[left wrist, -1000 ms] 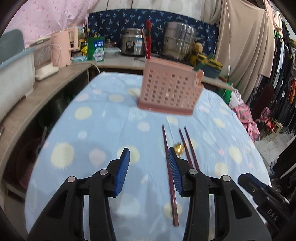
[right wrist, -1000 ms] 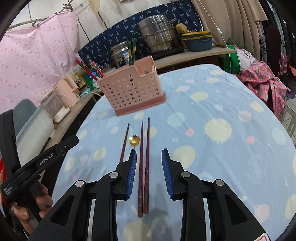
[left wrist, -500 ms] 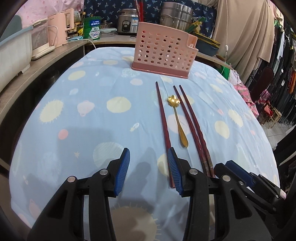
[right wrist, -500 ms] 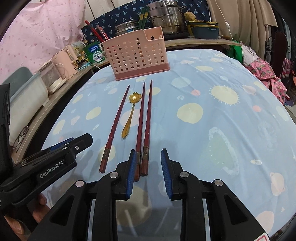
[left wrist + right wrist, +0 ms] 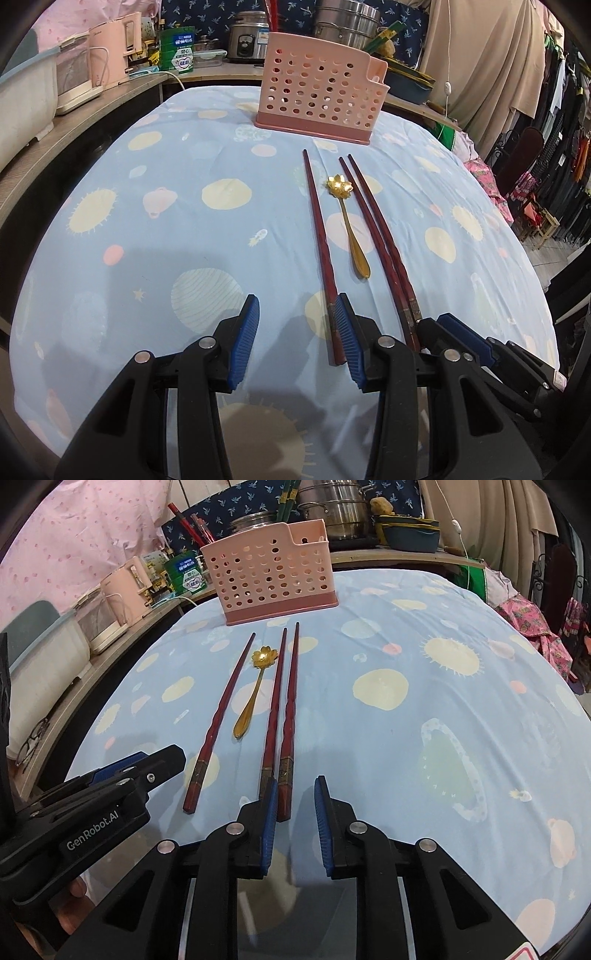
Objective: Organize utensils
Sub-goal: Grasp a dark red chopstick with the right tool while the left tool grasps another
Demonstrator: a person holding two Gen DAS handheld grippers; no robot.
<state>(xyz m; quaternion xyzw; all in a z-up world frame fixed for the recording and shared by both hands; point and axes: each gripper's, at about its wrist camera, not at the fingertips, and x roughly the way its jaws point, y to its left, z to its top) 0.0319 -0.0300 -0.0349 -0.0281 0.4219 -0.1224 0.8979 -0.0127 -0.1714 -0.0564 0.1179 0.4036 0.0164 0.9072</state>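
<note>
Three dark red chopsticks lie lengthwise on the blue cloth: a single one [image 5: 318, 236] at the left and a pair [image 5: 376, 229] at the right, with a gold flower-bowl spoon [image 5: 347, 221] between them. A pink perforated holder [image 5: 319, 98] stands behind them. My left gripper [image 5: 297, 336] is open, low over the cloth, its right finger beside the single chopstick's near end. My right gripper [image 5: 293, 823] is open, with the near end of the pair's right chopstick [image 5: 290, 716] between its fingertips. The spoon [image 5: 255, 690] and holder [image 5: 273, 576] show in the right wrist view too.
The table [image 5: 155, 221] drops off at left and right. A wooden counter [image 5: 74, 122] runs along the left and back with a pink kettle [image 5: 114, 51], a green tin [image 5: 179, 55], steel pots [image 5: 347, 18] and a white tub [image 5: 22, 107]. Clothes hang at right.
Both grippers have come down and back toward the near ends of the chopsticks. The holder now looks farther away. Both stay open.
</note>
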